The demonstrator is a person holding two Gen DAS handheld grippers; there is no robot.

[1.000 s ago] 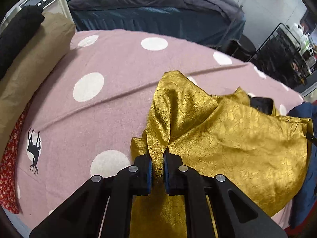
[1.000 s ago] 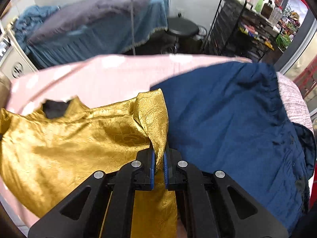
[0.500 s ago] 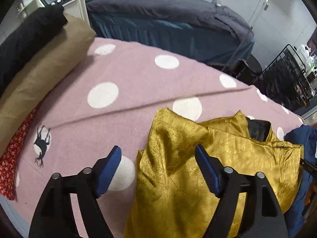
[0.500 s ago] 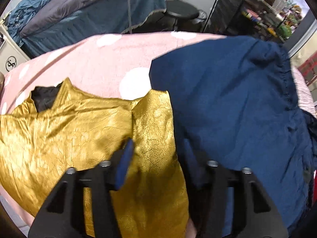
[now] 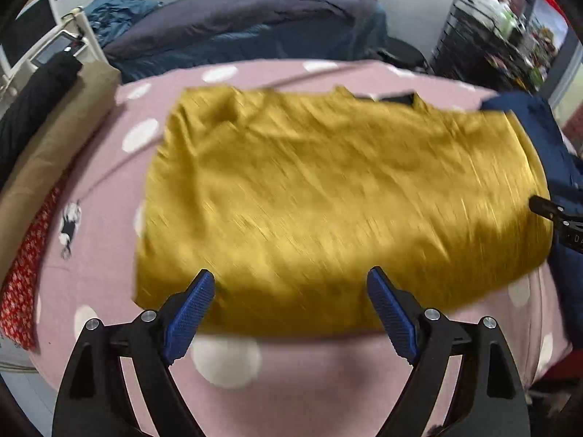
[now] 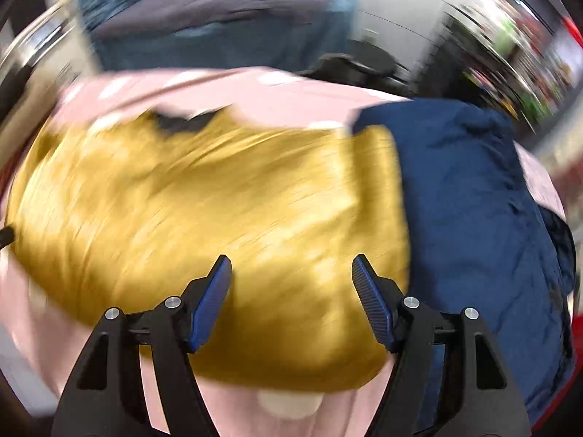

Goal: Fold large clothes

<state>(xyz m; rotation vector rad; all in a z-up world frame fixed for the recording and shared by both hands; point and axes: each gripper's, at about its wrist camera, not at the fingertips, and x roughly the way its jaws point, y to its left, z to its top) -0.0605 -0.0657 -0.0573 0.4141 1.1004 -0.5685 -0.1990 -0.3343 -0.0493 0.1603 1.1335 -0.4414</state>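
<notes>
My left gripper [image 5: 290, 293] stands with jaws spread wide and nothing between the blue pads [image 5: 189, 313]. It hangs over the near side of the bed, with bare pink polka-dot cover [image 5: 291, 382] directly beneath it. My right gripper [image 6: 291, 276] is likewise spread wide and empty, hovering above cloth rather than touching it, as far as the blur allows me to judge.

The gold garment [image 5: 328, 196] lies flat on the cover, directly ahead of both grippers. Its long axis runs left to right across my view; the near edge lies just beyond my left fingertips and the collar opening [image 5: 386, 97] sits at the far edge. The right end of the garment rests against, and partly over, the navy garment [image 6: 473, 218], which lies to the right and is not part of this fold.

Judgement: one fold appears laid down and released. The next fold most likely turns on the long axis — either end brought across toward the other. The left end is nearer my left gripper, the right end nearer my right, so each would take its own side. The risk I note: at the right end the gold and navy cloth touch, and a careless pinch could catch both.

Both views are motion-blurred — fine creases cannot be assessed.
</notes>
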